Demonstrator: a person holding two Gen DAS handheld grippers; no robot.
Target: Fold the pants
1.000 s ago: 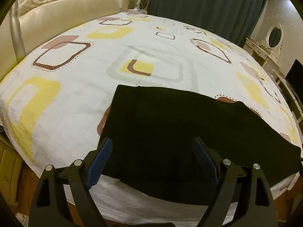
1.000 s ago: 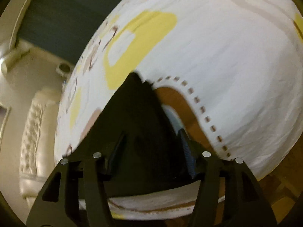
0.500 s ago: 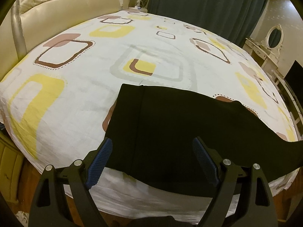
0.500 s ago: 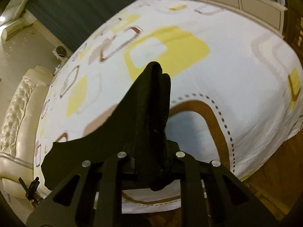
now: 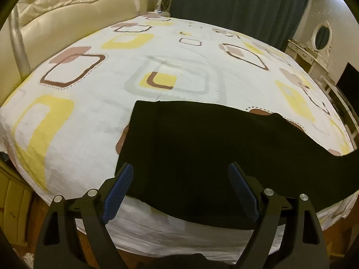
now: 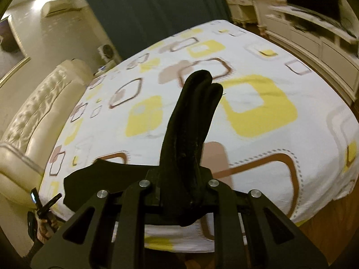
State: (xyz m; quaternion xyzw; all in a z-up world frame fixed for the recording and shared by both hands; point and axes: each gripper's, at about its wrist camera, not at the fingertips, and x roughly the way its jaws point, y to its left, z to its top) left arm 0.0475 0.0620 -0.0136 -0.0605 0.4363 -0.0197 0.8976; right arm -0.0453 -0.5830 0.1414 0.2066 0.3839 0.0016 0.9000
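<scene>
Black pants [image 5: 202,148] lie flat along the near edge of the bed, the waist end at the left and the legs running off to the right. My left gripper [image 5: 180,188] is open, its blue pads [image 5: 119,188] spread wide just above the near part of the pants, touching nothing. My right gripper [image 6: 182,186] is shut on the leg end of the pants [image 6: 190,134], which stands up bunched between the jaws, lifted above the bed. The rest of the pants [image 6: 107,174] trails to the left.
The bed [image 5: 89,116] carries a white sheet with yellow and brown squares. A cream tufted headboard [image 5: 67,6] is at the far left, dark curtains [image 5: 235,4] behind. A white dresser with an oval mirror [image 5: 320,35] and a low white cabinet [image 6: 314,38] stand beyond the bed.
My right gripper shut on the leg end and lifted it off the bed, swinging up and over the mattress. My left gripper stayed open and drew back slightly.
</scene>
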